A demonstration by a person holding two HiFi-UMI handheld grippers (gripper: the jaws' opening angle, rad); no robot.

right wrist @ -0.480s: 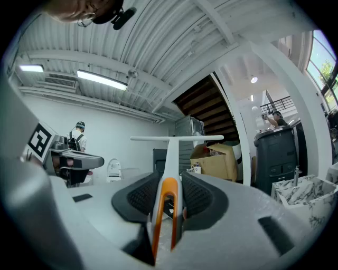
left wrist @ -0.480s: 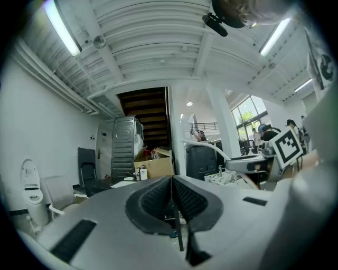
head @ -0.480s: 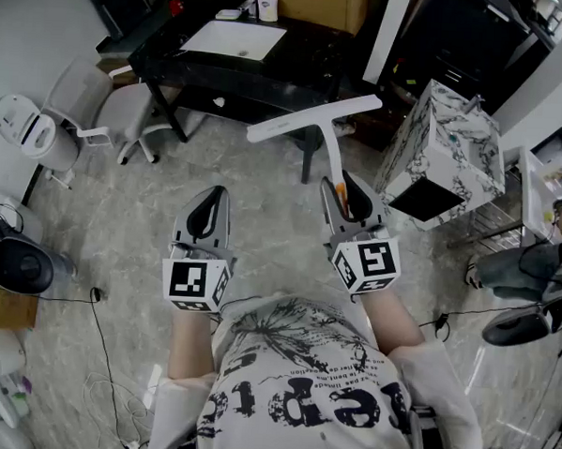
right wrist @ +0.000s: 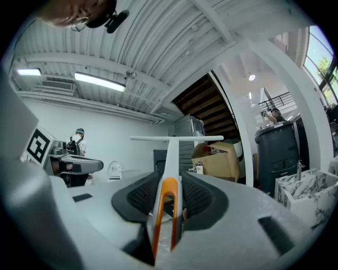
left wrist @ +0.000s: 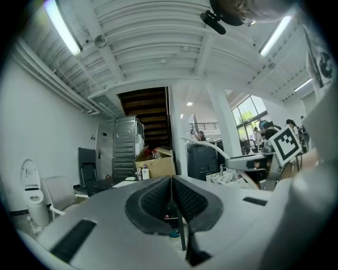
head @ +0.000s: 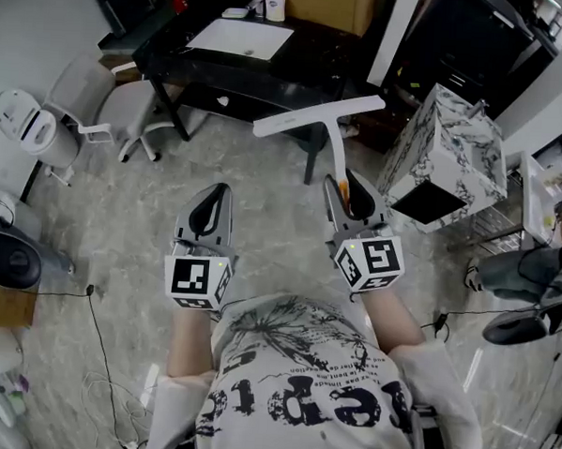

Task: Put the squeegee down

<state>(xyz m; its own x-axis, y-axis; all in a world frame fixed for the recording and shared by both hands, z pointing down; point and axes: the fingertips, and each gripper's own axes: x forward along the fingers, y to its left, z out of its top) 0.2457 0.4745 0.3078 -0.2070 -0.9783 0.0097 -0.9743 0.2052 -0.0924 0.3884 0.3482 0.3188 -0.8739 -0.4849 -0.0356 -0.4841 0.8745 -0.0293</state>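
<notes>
A white squeegee [head: 317, 115] with a long blade and an orange-edged handle [right wrist: 168, 205] sticks out level from my right gripper [head: 351, 196], whose pads are shut on the handle. In the right gripper view its blade [right wrist: 177, 138] runs crosswise ahead of the jaws. My left gripper [head: 209, 212] is held level beside it, to the left, shut with nothing between its pads [left wrist: 171, 199]. Both hang above the grey marble floor in front of a black table [head: 243, 57].
On the black table lie a white sheet [head: 239, 38] and small bottles [head: 274, 4]. A marble-patterned box [head: 442, 157] stands to the right, grey chairs [head: 108, 116] to the left. Cables [head: 96, 350] trail over the floor at lower left.
Both grippers and the squeegee have shifted very slightly right and forward in the head view; the grip on the squeegee handle is unchanged.
</notes>
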